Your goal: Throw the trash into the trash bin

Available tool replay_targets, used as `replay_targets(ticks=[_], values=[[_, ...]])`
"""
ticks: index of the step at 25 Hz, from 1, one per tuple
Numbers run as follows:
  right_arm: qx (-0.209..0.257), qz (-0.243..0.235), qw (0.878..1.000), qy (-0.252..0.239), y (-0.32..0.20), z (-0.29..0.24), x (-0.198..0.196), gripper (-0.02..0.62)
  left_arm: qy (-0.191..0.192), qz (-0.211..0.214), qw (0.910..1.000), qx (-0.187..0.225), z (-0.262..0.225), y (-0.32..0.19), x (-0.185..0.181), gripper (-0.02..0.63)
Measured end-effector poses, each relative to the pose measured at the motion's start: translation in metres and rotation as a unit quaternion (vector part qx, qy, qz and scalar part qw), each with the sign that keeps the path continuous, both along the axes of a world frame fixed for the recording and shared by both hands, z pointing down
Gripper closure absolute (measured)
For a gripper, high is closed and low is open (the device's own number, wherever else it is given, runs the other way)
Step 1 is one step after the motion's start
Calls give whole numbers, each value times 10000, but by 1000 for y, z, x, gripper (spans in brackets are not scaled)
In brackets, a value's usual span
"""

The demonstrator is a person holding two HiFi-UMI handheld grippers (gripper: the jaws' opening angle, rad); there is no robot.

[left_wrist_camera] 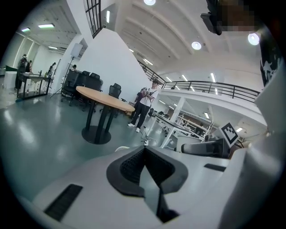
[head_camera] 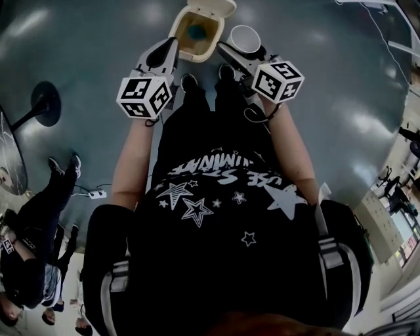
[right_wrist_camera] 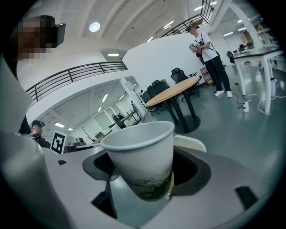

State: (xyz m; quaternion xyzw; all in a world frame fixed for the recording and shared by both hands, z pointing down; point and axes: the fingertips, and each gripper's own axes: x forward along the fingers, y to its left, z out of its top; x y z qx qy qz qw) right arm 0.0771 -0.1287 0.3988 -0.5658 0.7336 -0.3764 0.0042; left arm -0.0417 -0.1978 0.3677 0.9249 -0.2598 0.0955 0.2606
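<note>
The person is standing over the trash bin (head_camera: 186,41), which is sitting on the grey floor (head_camera: 341,79) just ahead of their shoes (head_camera: 189,81) with its lid (head_camera: 213,6) flipped up and something bluish lying inside. I'd say the carrying step is nearly over and the drop is what is coming. The right gripper (head_camera: 231,52) is clamping a white paper cup (right_wrist_camera: 140,161) between its jaws, which are standing wide around the cup's lower half. The cup is sitting roughly upright with its mouth open to the room. From above, the cup is hovering near the bin's right edge, not over the opening, so to my eye the next move is asking for a short reach inward until the cup is above the hole, then an opening of the jaws. The left gripper (head_camera: 169,46) is pointing toward the bin's left side with its jaws pressed together and nothing between them.
</note>
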Motion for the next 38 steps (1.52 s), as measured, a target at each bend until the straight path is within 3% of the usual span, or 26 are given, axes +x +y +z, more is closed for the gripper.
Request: replay_targets(ticks=[12, 20, 32, 38], values=[[-148, -930, 9953, -204, -35, 72, -10, 229, -254, -675, 9974, -69, 62, -30, 17, 595], [-49, -1140, 9930, -320, -48, 66, -21, 229, -436, -934, 9947, -63, 63, -30, 10, 595], [-315, -1462, 9886, -180, -59, 119, -22, 229, -669, -894, 9931, -347, 119, -28, 22, 595], [-542, -1540, 9851, -546, -61, 132, -24, 229, -789, -892, 9915, -526, 137, -19, 31, 595]])
